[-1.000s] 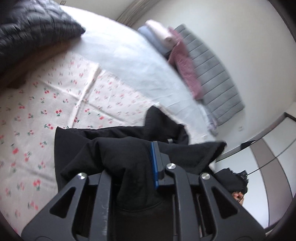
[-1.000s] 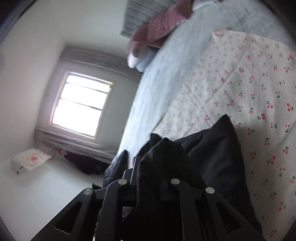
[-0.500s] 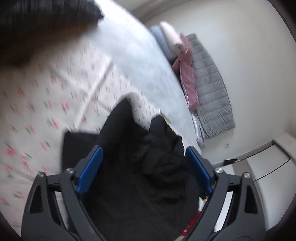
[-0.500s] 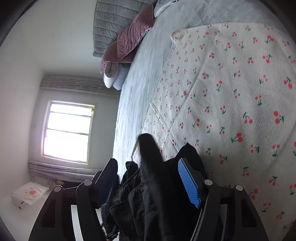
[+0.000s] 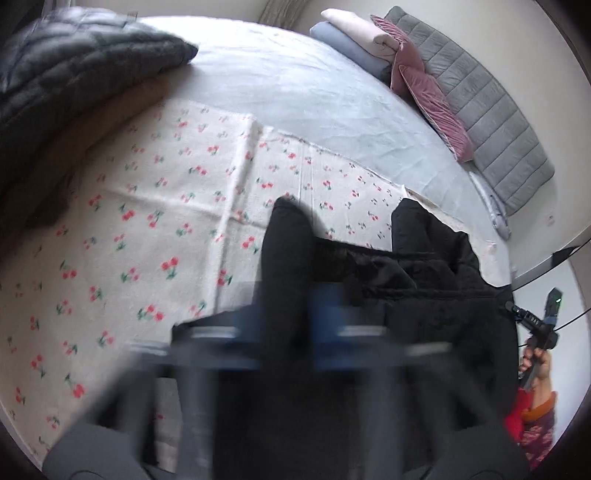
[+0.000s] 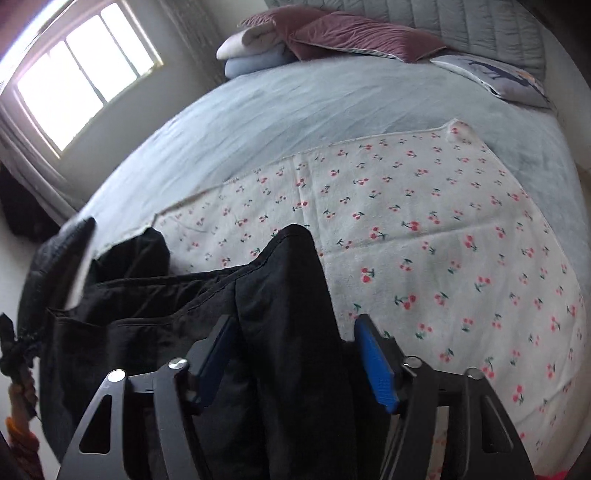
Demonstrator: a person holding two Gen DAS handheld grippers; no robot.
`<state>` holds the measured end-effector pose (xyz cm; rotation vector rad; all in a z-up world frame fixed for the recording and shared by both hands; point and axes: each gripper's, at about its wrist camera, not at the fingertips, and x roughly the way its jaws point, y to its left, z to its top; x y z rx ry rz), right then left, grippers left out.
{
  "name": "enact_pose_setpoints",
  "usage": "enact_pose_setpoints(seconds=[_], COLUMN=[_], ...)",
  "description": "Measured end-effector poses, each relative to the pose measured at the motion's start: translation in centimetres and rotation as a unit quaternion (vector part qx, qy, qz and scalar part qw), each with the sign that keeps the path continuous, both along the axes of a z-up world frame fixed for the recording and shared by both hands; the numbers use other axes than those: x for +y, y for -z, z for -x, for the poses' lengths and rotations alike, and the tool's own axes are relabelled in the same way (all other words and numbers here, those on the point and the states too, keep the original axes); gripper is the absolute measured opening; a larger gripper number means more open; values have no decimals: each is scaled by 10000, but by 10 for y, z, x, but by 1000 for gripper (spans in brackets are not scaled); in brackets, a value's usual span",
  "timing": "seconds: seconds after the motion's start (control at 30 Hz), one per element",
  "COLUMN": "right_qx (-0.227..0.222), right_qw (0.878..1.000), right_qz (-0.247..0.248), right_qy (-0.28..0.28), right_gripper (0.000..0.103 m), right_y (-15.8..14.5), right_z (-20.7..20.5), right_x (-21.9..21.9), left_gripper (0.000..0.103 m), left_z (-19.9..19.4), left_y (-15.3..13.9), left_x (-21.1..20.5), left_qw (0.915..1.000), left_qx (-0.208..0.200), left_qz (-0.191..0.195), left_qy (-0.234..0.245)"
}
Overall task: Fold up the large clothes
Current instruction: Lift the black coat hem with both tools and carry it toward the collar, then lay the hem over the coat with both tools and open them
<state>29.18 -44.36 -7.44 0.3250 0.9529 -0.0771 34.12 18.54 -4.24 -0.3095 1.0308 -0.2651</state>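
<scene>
Clothes are what we fold: our black jacket (image 6: 207,295) lies on the cherry blanket (image 6: 443,229), our right gripper (image 6: 295,354) gapes around its fold, our blurry left gripper (image 5: 284,343) we cannot tell.

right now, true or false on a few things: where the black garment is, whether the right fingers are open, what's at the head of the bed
1. The black garment lies on the cherry-print blanket. True.
2. The right gripper has its fingers clamped shut. False: the blue pads stand apart, with a fold of the garment between them.
3. Pink pillows sit at the head of the bed. True.
4. The cherry-print blanket covers the whole bed. False: grey-blue sheet shows beyond it.
5. The left gripper is sharply visible. False: it is motion-blurred.
</scene>
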Motion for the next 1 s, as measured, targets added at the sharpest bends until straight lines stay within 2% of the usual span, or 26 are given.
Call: enact_pose_setpoints(seconds=[0.03, 0.07, 0.13, 0.2, 0.3, 0.4, 0.47, 0.6, 0.7, 0.87, 0.93, 1.0], right_qx=[25, -17, -338, -756, -1160, -1219, -1151, -981, -844, -804, -797, -833], right_qw=[10000, 9999, 9978, 9943, 9878, 9845, 9841, 9835, 9814, 9756, 9753, 9772], right_qz=[10, 101, 511, 546, 663, 878, 942, 994, 1192, 1212, 1029, 830], right_qy=[14, 56, 258, 520, 795, 901, 975, 1146, 1242, 1645, 1782, 1767], right_gripper=[8, 8, 6, 6, 6, 6, 5, 5, 5, 2, 2, 2], right_y=[1, -2, -21, -47, -74, -80, -76, -58, -38, -20, -12, -4], right_z=[-2, -3, 0, 8, 10, -9, -25, -55, -79, -102, -107, -109], right_x=[3, 5, 6, -2, -10, -8, -7, -8, -12, -35, -47, -51], left_gripper=[7, 7, 6, 6, 6, 6, 6, 6, 6, 6, 6, 6], left_z=[3, 8, 17, 24, 17, -6, -26, -57, -72, -95, -102, -117], left_y=[-7, -18, -41, -67, -87, -87, -76, -43, -24, -12, -6, 13], left_x=[-7, -12, -18, -14, -8, -8, -12, -27, -33, -31, -37, -42], left_qw=[9995, 9975, 9923, 9856, 9777, 9762, 9761, 9771, 9739, 9727, 9678, 9680], left_qx=[-202, -483, -988, -1509, -1911, -1927, -1851, -1643, -1643, -1630, -1694, -1387], left_qz=[-246, -493, -698, -651, -563, -481, -582, -834, -1128, -1135, -1428, -1754], left_qy=[-73, -144, -254, -407, -661, -867, -973, -1069, -1087, -1203, -1193, -1143])
